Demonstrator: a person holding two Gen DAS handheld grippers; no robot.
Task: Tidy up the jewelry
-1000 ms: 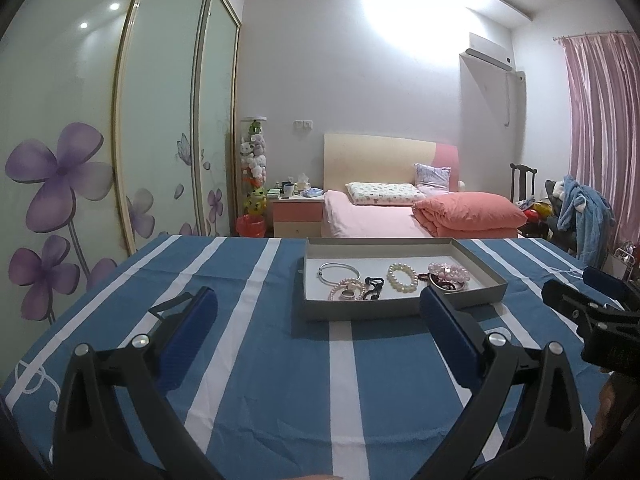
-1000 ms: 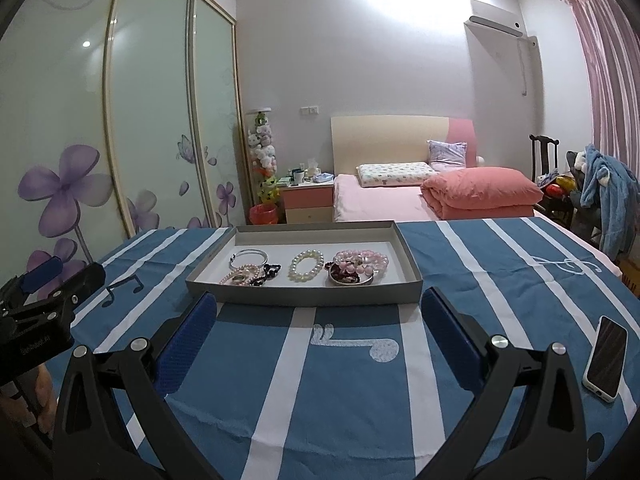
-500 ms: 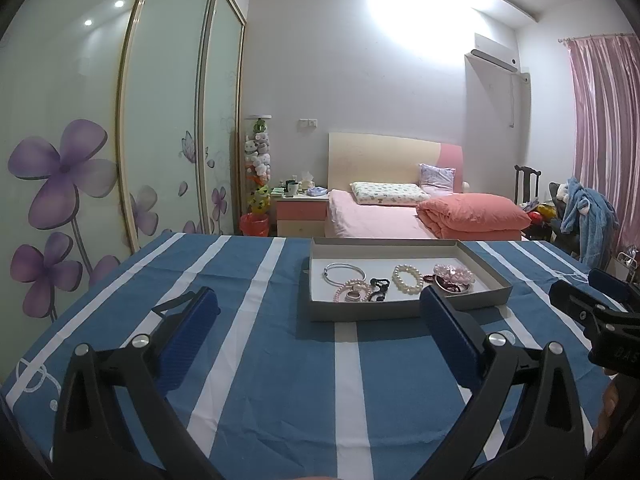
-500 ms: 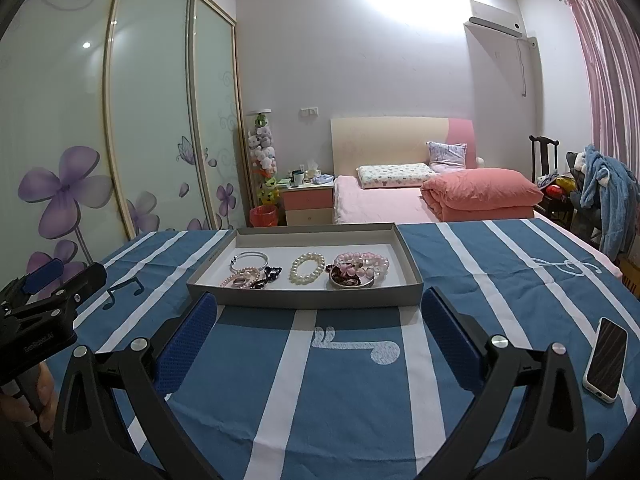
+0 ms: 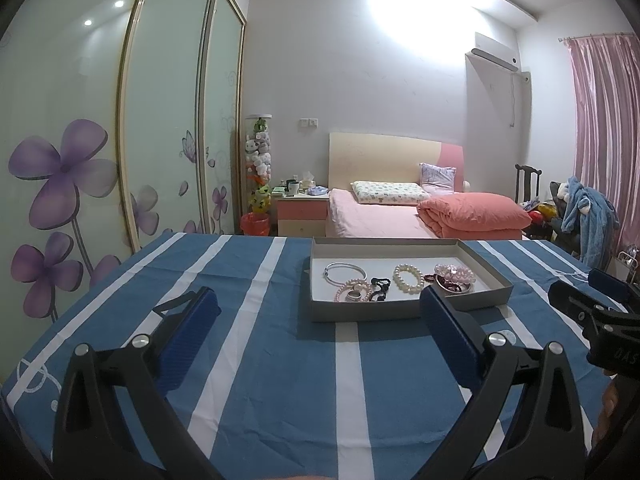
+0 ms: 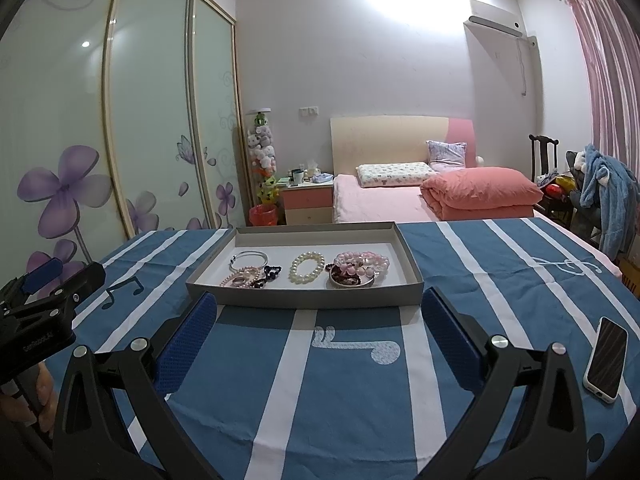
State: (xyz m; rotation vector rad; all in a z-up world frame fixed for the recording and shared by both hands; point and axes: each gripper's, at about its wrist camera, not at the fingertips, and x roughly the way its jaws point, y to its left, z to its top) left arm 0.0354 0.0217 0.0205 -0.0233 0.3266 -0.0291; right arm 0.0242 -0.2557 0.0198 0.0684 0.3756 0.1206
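A bedroom with a pink bed (image 5: 384, 220); the bench's blue striped cloth (image 6: 340, 380) carries a grey tray (image 6: 304, 298) of bracelets (image 6: 307, 266). Both grippers' jaws stand apart, empty. Only the right view shows a phone (image 6: 607, 359).

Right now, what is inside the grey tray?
The grey tray holds a silver bangle, pink bead bracelet, black piece, pearl bracelet and a small dish heaped with pink beads; the dish's bottom is covered.

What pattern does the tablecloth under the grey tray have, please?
Blue with white stripes and music notes on the tablecloth, clearest in the right wrist view.
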